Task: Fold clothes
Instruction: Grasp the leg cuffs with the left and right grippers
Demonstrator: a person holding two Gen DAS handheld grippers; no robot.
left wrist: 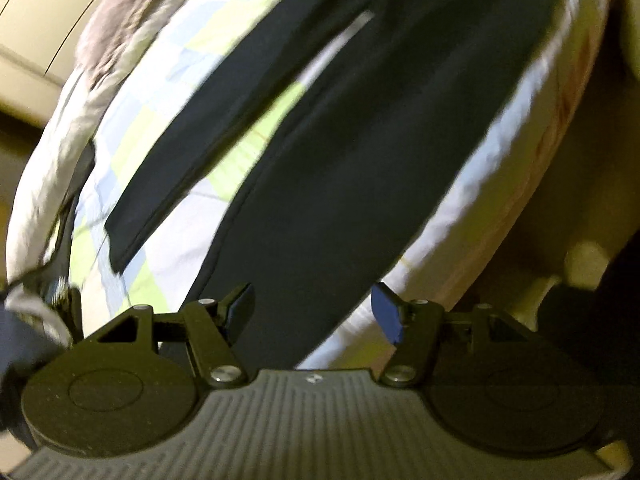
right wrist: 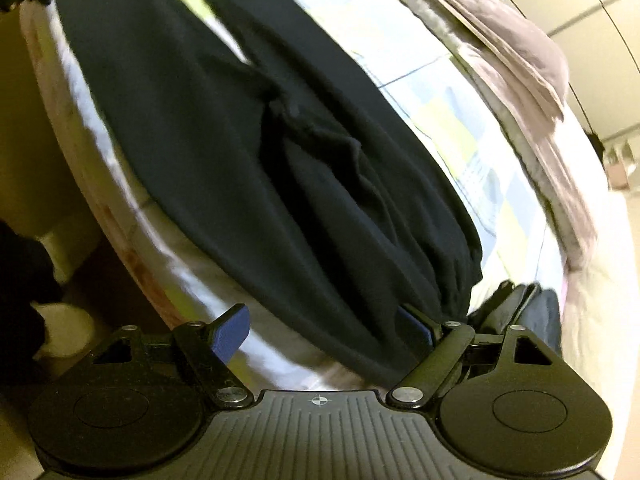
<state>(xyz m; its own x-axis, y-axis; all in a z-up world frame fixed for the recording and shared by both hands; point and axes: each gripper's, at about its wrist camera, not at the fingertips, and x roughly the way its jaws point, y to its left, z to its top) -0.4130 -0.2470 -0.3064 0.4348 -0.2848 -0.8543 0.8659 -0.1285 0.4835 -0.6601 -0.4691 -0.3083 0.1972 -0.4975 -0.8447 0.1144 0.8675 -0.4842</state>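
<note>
Beyond dark trousers [right wrist: 248, 152], grey blanket [right wrist: 516, 48] on checked sheet [right wrist: 452, 96].

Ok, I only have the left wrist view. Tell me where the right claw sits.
Observer: The right claw is open at the waist end of the black trousers, which lie on the checked sheet.
Operator: Say whether it has cloth.
Observer: Nothing is gripped. The fabric only overlaps one blue pad; the other pad is clear of it.
Operator: Report the crotch area.
Observer: It is bunched into wrinkles, not lying flat.
</note>
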